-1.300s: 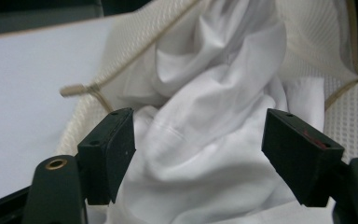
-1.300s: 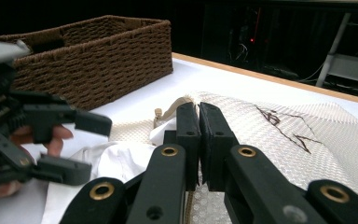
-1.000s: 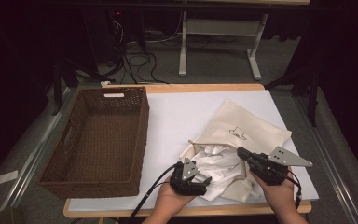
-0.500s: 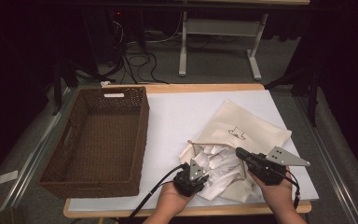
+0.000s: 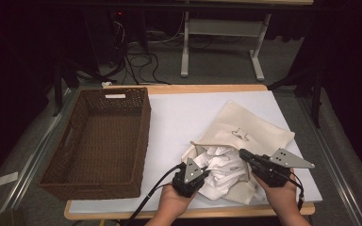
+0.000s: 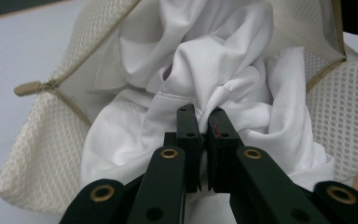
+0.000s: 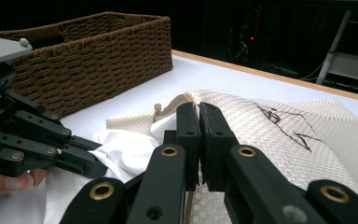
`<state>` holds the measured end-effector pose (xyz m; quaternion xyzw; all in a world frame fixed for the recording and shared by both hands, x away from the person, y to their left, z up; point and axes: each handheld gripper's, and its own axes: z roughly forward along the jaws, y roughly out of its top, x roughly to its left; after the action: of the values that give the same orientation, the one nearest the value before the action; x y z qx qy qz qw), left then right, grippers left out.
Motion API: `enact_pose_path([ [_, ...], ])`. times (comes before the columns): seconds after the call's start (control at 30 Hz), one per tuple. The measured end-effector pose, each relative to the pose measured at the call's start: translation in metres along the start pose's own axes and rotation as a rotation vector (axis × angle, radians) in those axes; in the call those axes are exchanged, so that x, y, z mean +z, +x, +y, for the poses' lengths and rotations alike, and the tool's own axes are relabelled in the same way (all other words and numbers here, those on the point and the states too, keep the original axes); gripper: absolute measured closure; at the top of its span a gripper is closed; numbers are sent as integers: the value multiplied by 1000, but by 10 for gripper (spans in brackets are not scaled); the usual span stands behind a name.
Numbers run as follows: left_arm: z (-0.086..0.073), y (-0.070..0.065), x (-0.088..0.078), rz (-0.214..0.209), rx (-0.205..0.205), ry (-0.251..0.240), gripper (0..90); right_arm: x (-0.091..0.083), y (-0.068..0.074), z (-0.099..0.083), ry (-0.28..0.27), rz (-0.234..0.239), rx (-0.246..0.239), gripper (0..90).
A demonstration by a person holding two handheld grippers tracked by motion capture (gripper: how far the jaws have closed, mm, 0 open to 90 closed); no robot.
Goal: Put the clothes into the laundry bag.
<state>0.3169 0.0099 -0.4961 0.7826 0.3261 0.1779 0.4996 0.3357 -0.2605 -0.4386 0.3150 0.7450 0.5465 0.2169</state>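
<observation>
**Pinch on the shirt: what could slip or snag**

Since the earlier high-view frames, the left hand-held gripper (image 5: 202,175) has edged in toward the bag's mouth, and its jaws have just been closing; they are now clenched on a fold of the white garment (image 6: 205,79), the cloth bunched between the pads. Starting at the left of the bench (image 5: 179,113), the brown wicker basket (image 5: 99,136) stands empty at about nine o'clock from the work, well apart from it. The garment lies crumpled at six o'clock on the bench, half inside the open mouth of the cream mesh laundry bag (image 5: 250,127), which spreads away toward two o'clock. The zip pull (image 6: 28,87) rests at the left corner of the opening. Farther right, the right hand-held gripper (image 5: 242,154) is clamped tight on the bag's upper edge, as far as the right gripper view lets me judge; whether it also catches the garment I cannot tell.

Risks, as I judge them:
- The left pinch takes only a thin fold. A quick pull toward the basket could let the smooth cloth slide out.
- Much of the garment is tucked in the bag, so it could drag the bag along if the right grip is weak.
- Cloth could catch on the zip teeth at the mouth.
- A trailing sleeve may hang over the basket's rim.
</observation>
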Motion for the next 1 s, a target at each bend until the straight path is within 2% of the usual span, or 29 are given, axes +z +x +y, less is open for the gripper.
enact_pose_path([
  [0.2,5,0,2,24,7,-56,862,-1,-1,1,-4,-7,3,883],
  [0.37,8,3,9,34,-17,-82,862,0,0,1,-5,-1,4,883],
  [0.57,10,0,25,45,-41,-112,862,2,0,1,-8,4,2,883],
  [1.0,28,-2,56,56,-35,-120,862,2,0,1,-6,-1,11,884],
])
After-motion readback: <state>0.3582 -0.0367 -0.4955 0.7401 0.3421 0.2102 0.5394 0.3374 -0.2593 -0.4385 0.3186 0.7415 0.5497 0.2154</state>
